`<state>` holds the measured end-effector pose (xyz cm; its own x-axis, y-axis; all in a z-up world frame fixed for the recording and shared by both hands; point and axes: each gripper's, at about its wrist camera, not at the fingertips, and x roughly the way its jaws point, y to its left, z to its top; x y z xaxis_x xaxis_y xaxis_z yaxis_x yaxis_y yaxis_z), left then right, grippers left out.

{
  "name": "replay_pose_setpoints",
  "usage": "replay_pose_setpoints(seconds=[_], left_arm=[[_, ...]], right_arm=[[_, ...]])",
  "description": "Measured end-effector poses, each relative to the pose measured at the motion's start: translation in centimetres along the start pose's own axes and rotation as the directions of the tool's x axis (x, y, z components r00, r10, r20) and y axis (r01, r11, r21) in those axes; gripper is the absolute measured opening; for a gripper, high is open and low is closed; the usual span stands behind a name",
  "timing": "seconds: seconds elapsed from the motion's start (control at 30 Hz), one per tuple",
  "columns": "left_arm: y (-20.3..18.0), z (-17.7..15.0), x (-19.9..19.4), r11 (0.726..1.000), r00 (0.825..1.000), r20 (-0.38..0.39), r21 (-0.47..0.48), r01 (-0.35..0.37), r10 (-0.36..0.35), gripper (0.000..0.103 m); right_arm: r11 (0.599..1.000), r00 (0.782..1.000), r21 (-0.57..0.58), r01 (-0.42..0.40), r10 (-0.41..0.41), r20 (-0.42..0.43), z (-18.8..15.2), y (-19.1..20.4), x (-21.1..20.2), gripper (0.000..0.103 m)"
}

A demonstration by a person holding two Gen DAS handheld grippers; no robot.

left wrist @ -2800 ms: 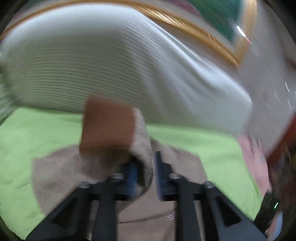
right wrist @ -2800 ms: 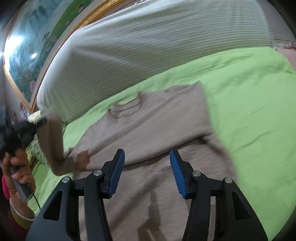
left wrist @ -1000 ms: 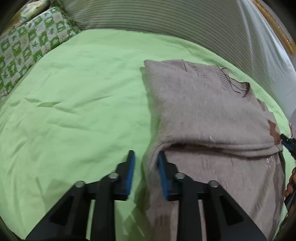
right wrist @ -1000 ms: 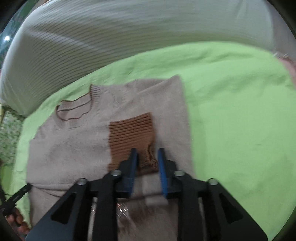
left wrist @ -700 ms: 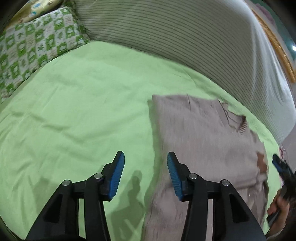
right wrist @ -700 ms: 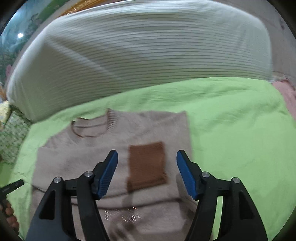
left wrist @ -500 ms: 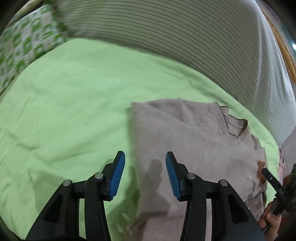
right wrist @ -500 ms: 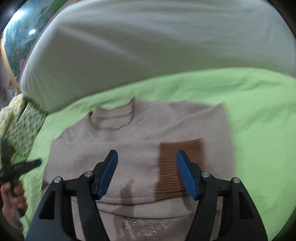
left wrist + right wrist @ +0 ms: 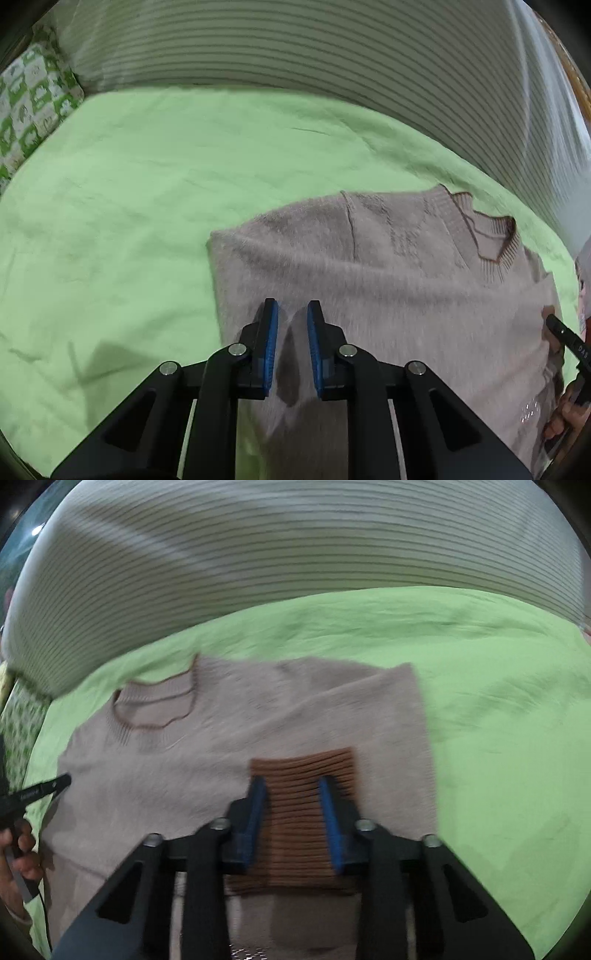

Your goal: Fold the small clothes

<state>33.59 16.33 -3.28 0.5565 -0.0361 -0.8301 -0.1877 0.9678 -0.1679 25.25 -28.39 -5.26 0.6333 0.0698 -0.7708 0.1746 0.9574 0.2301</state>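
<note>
Lying flat on the green sheet, the beige sweater is being hovered over by both tools. Left gripper is being held slightly apart near the sweater's left edge; right gripper is being held apart over the brown cuff.

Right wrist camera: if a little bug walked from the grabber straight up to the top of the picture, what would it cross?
Right gripper → brown ribbed cuff → beige sweater → green bedsheet → striped white cushion.

Fuzzy matt knit sweater, ribbed brown cuff; smooth creased cotton sheet; ribbed striped headboard fabric
</note>
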Motion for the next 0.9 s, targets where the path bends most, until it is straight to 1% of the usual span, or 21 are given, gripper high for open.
replay_pose_setpoints(seconds=[0.03, 0.07, 0.1, 0.13, 0.2, 0.23, 0.27, 0.33, 0.37, 0.47, 0.6, 0.7, 0.77, 0.83, 0.9], left_arm=[[-0.2, -0.6, -0.8, 1.000, 1.000, 0.003, 0.012, -0.013, 0.013, 0.019], [-0.2, -1.2, -1.6, 1.000, 1.000, 0.007, 0.017, -0.015, 0.015, 0.021], [-0.3, -1.8, -2.5, 1.000, 1.000, 0.013, 0.021, -0.005, 0.005, 0.027], [-0.5, -2.7, -3.6, 1.000, 1.000, 0.020, 0.024, 0.008, -0.009, 0.037], [-0.6, -5.0, -5.8, 0.999, 1.000, 0.025, 0.032, 0.001, -0.001, 0.052], [-0.7, -6.5, -7.1, 0.999, 0.999, 0.035, 0.043, -0.005, 0.003, 0.052], [-0.7, -7.9, -8.2, 0.999, 0.999, 0.033, 0.049, 0.008, -0.010, 0.053], [-0.2, -10.4, -9.8, 0.999, 1.000, 0.016, 0.044, 0.021, -0.022, 0.056], [-0.2, -11.9, -10.6, 0.999, 1.000, 0.006, 0.042, 0.022, -0.022, 0.057], [-0.1, -15.8, -12.6, 0.999, 1.000, -0.015, 0.041, 0.024, -0.023, 0.058], [0.9, -21.3, -15.4, 0.999, 0.998, -0.052, 0.029, 0.039, -0.037, 0.061], [1.8, -24.6, -17.3, 0.999, 0.997, -0.072, 0.026, 0.036, -0.034, 0.061], [2.2, -26.8, -18.5, 0.998, 0.994, -0.088, 0.009, 0.059, -0.058, 0.061], [2.4, -28.1, -19.1, 0.998, 0.993, -0.097, 0.000, 0.070, -0.070, 0.061], [2.2, -30.0, -19.6, 0.997, 0.990, -0.119, 0.007, 0.078, -0.077, 0.061]], right_arm=[[1.000, 1.000, 0.001, 0.007, -0.007, -0.005, -0.2, -0.1, -0.3, 0.026], [1.000, 1.000, 0.001, 0.017, -0.017, -0.002, -0.4, -0.1, -0.9, 0.029], [1.000, 1.000, 0.002, 0.017, -0.017, 0.005, -0.8, -0.1, -1.6, 0.030], [1.000, 1.000, 0.003, 0.016, -0.016, 0.006, -1.3, 0.0, -2.7, 0.031], [1.000, 1.000, 0.009, 0.006, -0.006, 0.006, -2.4, -0.1, -4.4, 0.035], [1.000, 1.000, 0.008, -0.013, 0.013, 0.013, -3.2, -0.2, -5.7, 0.040], [1.000, 1.000, 0.008, -0.022, 0.022, 0.012, -4.1, -0.3, -7.0, 0.047], [0.999, 0.999, 0.005, -0.033, 0.033, 0.015, -5.8, -0.3, -9.1, 0.053], [0.999, 0.999, 0.004, -0.037, 0.037, 0.015, -6.7, -0.4, -10.0, 0.054], [0.998, 0.998, 0.004, -0.055, 0.055, 0.002, -10.0, -1.0, -13.3, 0.055], [0.998, 0.998, 0.026, -0.058, 0.058, 0.003, -13.8, -2.1, -17.3, 0.055], [0.997, 0.998, 0.051, -0.062, 0.062, 0.003, -16.2, -2.8, -19.3, 0.055], [0.996, 0.998, 0.074, -0.056, 0.057, -0.005, -18.1, -3.4, -20.6, 0.055], [0.995, 0.999, 0.088, -0.051, 0.052, -0.013, -19.6, -3.8, -21.3, 0.055], [0.994, 0.998, 0.095, -0.047, 0.050, -0.029, -21.1, -4.2, -22.0, 0.055]])
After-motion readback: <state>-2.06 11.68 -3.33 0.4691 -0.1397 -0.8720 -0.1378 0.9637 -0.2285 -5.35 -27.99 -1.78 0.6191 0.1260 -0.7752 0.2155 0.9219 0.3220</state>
